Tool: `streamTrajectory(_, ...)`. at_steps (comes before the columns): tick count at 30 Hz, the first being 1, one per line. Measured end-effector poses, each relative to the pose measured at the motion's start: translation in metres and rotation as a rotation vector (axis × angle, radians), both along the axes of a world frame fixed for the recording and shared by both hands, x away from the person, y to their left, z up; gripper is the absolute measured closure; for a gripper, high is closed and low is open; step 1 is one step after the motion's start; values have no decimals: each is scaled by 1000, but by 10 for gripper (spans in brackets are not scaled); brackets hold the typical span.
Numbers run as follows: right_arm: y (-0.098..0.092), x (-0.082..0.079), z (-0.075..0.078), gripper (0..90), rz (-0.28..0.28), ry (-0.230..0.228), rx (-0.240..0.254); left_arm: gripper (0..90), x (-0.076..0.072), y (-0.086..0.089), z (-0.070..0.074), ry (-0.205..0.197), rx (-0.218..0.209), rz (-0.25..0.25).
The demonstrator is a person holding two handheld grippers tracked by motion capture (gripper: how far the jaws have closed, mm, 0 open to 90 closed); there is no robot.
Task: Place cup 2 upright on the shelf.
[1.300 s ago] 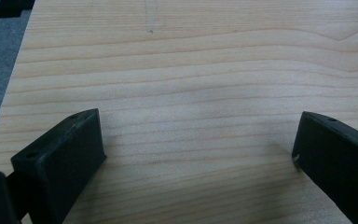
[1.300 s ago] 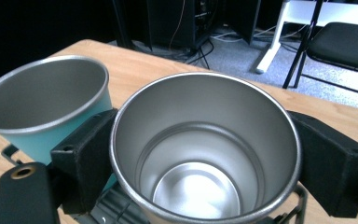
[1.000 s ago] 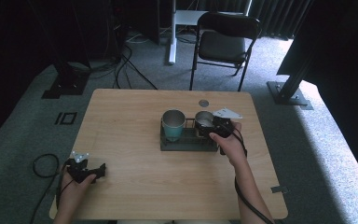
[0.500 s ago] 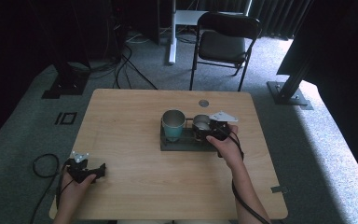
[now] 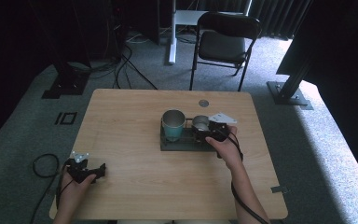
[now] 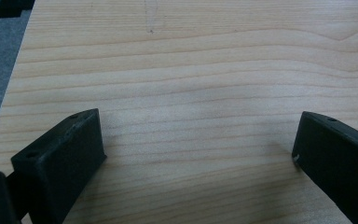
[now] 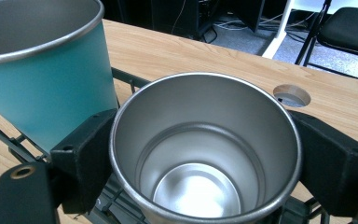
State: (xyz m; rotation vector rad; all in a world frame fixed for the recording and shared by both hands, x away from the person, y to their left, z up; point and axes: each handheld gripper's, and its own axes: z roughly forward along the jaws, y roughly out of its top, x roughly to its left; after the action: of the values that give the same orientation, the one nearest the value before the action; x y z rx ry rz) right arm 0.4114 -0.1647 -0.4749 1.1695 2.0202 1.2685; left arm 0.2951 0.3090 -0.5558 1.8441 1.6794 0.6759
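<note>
We are gripping the steel cup (image 7: 205, 149) on the rack (image 5: 177, 144).

Our right gripper (image 7: 205, 154) is pinching the cup, which is standing upright just right of the teal cup (image 5: 173, 124). Our left gripper (image 6: 200, 154) is resting spread over bare table (image 6: 191, 70), well left of the rack.

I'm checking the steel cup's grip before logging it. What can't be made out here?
- Steel cup: its base and seat on the black rack, cut off by the right gripper view's bottom edge.
- Right hand-held gripper: jaw contact too small in the high view.
- Teal cup: top cropped.
</note>
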Motion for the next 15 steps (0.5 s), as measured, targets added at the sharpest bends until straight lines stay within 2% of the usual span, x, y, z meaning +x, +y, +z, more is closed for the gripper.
streamTrajectory(6, -2, 1, 0, 126, 38, -11, -23, 26, 0, 0, 0, 1, 1, -1)
streamTrajectory(11, -3, -3, 3, 123, 32, -4, -17, 26, 0, 0, 0, 0, 0, 0)
streamTrajectory(15, -5, -5, 5, 123, 49, -14, -26, 26, 0, 0, 0, 1, 1, -1)
